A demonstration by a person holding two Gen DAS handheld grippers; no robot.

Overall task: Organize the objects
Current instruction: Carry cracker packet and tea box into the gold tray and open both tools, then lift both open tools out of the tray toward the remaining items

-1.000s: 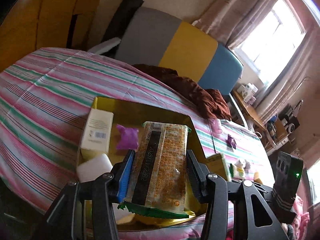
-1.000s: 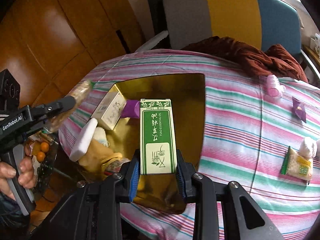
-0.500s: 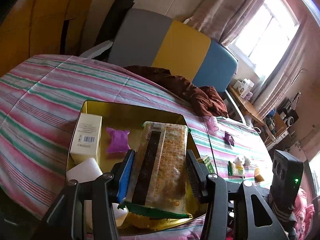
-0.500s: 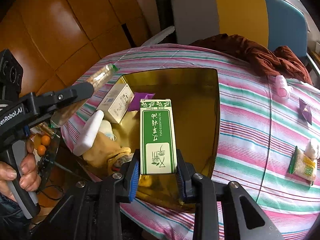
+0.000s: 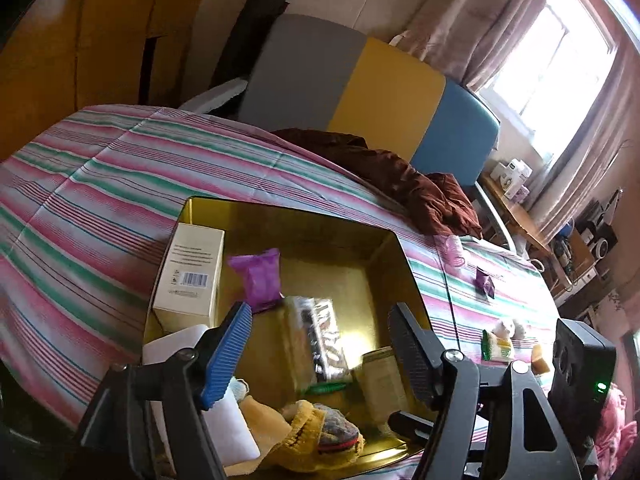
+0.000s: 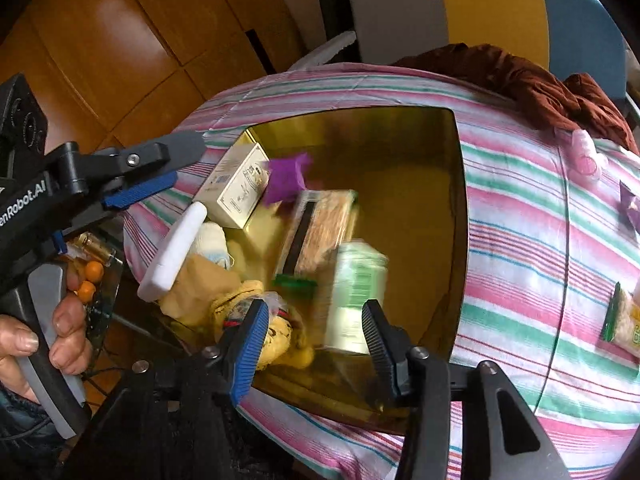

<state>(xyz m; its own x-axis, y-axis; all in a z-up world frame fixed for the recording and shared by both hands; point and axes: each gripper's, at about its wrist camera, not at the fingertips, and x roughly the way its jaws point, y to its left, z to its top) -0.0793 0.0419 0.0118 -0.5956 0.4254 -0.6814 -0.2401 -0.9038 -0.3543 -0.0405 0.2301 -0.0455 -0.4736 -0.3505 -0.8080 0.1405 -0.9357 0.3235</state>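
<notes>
A gold tin box (image 5: 384, 240) (image 6: 460, 208) sits on the striped cloth. The snack packet (image 5: 316, 344) (image 6: 320, 232) and the green-and-white carton (image 5: 382, 376) (image 6: 354, 292) lie blurred inside it, free of both grippers. My left gripper (image 5: 320, 340) is open and empty above the box; it also shows in the right wrist view (image 6: 168, 164). My right gripper (image 6: 314, 338) is open and empty over the box's near edge. Also inside are a cream carton (image 5: 190, 272), a purple wrapper (image 5: 260, 276), a white block (image 6: 174, 252) and a yellow knit item (image 5: 320, 432).
On the cloth to the right lie a green-edged snack packet (image 6: 622, 320), a purple wrapper (image 5: 485, 282), a pink item (image 6: 584, 156) and small plush toys (image 5: 506, 328). A brown garment (image 5: 400, 180) lies at the far edge before a grey, yellow and blue chair (image 5: 360, 92).
Both grippers opened. The snack packet dropped from the left one and the green carton from the right one into the gold box; both are blurred.
</notes>
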